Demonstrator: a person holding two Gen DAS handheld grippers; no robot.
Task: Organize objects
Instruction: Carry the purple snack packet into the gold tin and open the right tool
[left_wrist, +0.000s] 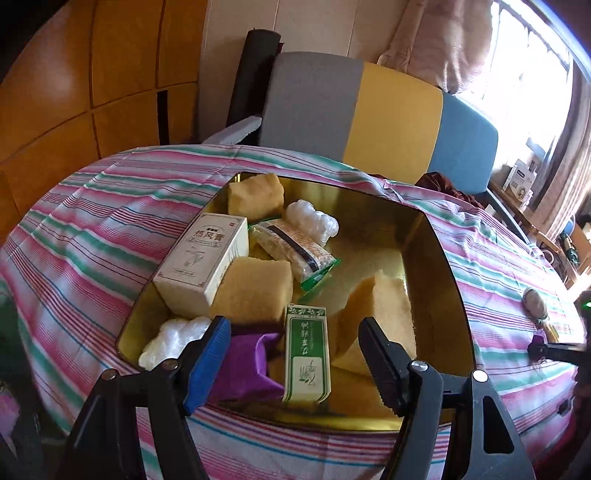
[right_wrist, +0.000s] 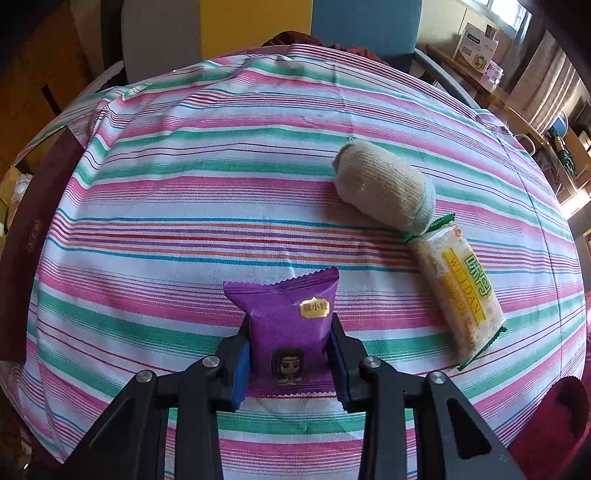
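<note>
Two tongs | right tongs (right_wrist: 290, 360) clamped on purple snack packet (right_wrist: 286, 325), light, crinkly, slippery: grip mid-body | left tongs (left_wrist: 295, 354) apart over gold tray (left_wrist: 436, 266)

Bright daylight from window (left_wrist: 532, 74), overexposed; fisheye-curved edges.

A table under a pink, green and white striped cloth (right_wrist: 221, 184) fills the foreground. Behind it stands a chair back (left_wrist: 369, 110) in grey, yellow and blue panels. Orange wooden cabinet doors (left_wrist: 74, 92) line the left wall. Bright daylight floods through a window (left_wrist: 532, 74) with what seems a pale curtain (left_wrist: 443, 40).
</note>
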